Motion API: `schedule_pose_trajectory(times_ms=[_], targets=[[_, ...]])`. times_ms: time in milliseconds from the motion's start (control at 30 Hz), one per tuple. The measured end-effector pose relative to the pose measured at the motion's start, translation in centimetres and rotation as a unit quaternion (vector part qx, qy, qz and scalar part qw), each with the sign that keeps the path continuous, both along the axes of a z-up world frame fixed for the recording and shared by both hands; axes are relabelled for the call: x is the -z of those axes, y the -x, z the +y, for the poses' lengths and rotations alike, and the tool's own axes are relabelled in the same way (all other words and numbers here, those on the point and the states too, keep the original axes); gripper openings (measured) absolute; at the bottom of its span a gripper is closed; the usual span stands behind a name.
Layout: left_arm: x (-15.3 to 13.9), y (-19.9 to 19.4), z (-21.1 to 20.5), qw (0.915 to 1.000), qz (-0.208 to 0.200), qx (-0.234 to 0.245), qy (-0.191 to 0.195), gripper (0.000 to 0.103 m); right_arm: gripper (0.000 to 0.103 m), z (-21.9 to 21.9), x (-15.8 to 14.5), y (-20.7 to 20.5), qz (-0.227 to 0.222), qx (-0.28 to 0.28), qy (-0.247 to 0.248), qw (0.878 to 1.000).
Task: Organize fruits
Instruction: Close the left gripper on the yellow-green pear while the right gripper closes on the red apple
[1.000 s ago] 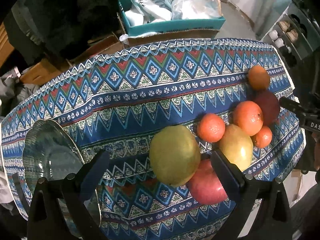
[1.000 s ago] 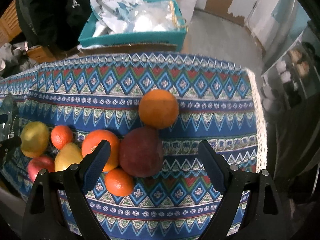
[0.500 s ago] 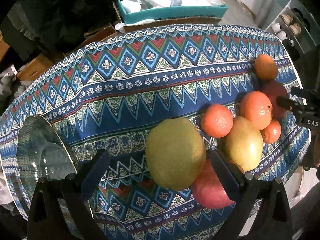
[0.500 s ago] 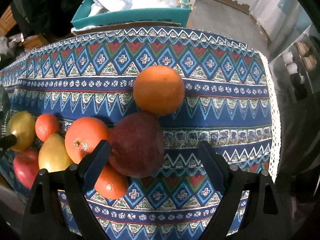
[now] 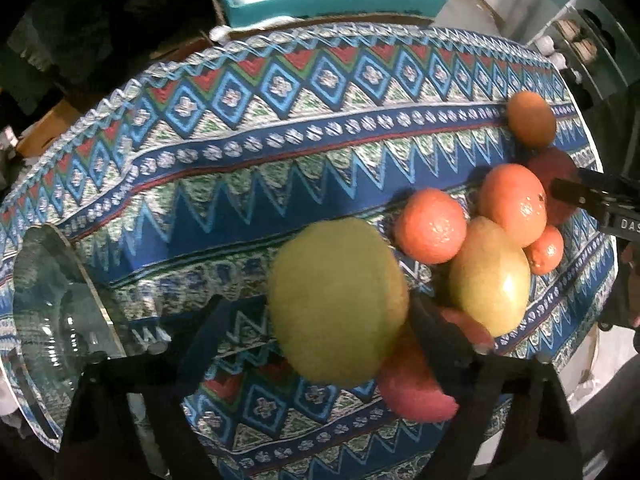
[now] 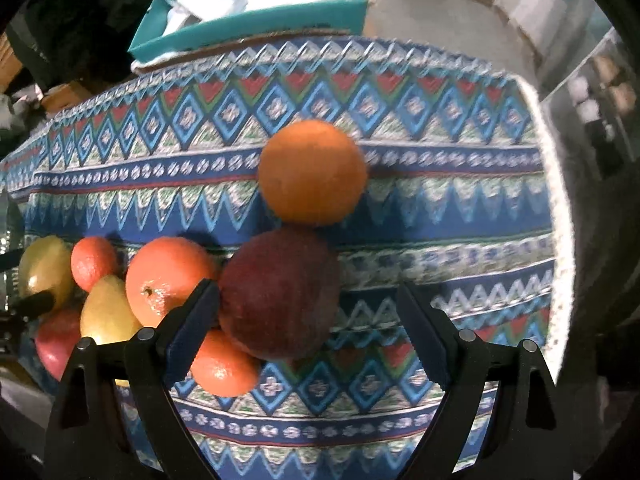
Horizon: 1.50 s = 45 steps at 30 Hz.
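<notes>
Your left gripper (image 5: 316, 320) points down over the big yellow-green fruit (image 5: 338, 300) and its jaws are closing around it — the fruit is between them, but I cannot see the pads pressing on it yet. This fruit lies at the edge of the pile nearest the glass plate (image 5: 60, 292), so it seems a sensible first pick. Your right gripper (image 6: 308, 320) is spread wide over the dark red fruit (image 6: 280, 292); the left finger stands just beside this fruit, the right one is apart. The fruits lie together on the patterned tablecloth (image 6: 440, 208), touching one another. The plate looks empty — probably the fruits should go there. The teal box (image 6: 256, 28) behind the table holds plastic bags, no fruit.
</notes>
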<state>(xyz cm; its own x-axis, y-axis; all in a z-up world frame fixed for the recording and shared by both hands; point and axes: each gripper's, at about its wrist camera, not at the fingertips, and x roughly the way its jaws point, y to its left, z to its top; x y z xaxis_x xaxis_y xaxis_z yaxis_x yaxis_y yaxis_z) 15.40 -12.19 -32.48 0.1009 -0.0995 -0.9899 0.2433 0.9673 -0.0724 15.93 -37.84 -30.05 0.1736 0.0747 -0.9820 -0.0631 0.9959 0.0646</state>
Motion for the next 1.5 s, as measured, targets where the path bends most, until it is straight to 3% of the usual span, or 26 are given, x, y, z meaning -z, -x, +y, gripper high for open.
schedule_pose_trajectory(times_ms=[167, 300, 400, 500, 700, 1033, 1500], targets=[[1.0, -0.2, -0.3, 0.9997, 0.015, 0.0, 0.017, 0.073, 0.087, -0.2, 1.3, 0.2, 0.021, 0.019, -0.034, 0.999], [1.6, -0.3, -0.3, 0.9995, 0.018, -0.004, 0.025, 0.072, 0.087, -0.9, 1.8, 0.0, 0.022, 0.039, -0.069, 0.997], [2.1, -0.4, -0.5, 0.9995, 0.016, -0.002, 0.026, 0.072, 0.072, -1.9, 2.1, 0.1, 0.026, 0.058, -0.128, 0.99], [2.4, -0.6, -1.2, 0.9997, 0.009, 0.006, 0.023, 0.072, 0.072, -2.4, 2.2, 0.3, 0.026, 0.065, -0.141, 0.988], [2.3, -0.9, -1.7, 0.9996, 0.0, 0.011, 0.027, 0.072, 0.072, -1.7, 1.9, 0.3, 0.017, 0.064, -0.129, 0.989], [1.2, -0.4, -0.5, 0.9996, -0.012, 0.011, 0.022, 0.072, 0.072, 1.5, -0.5, 0.8, -0.048, 0.0, -0.004, 0.999], [-4.6, 1.3, 0.4, 0.9954, -0.09, 0.015, 0.029, 0.072, 0.072, 2.8, -3.9, 1.9, -0.103, -0.011, 0.02, 0.994]])
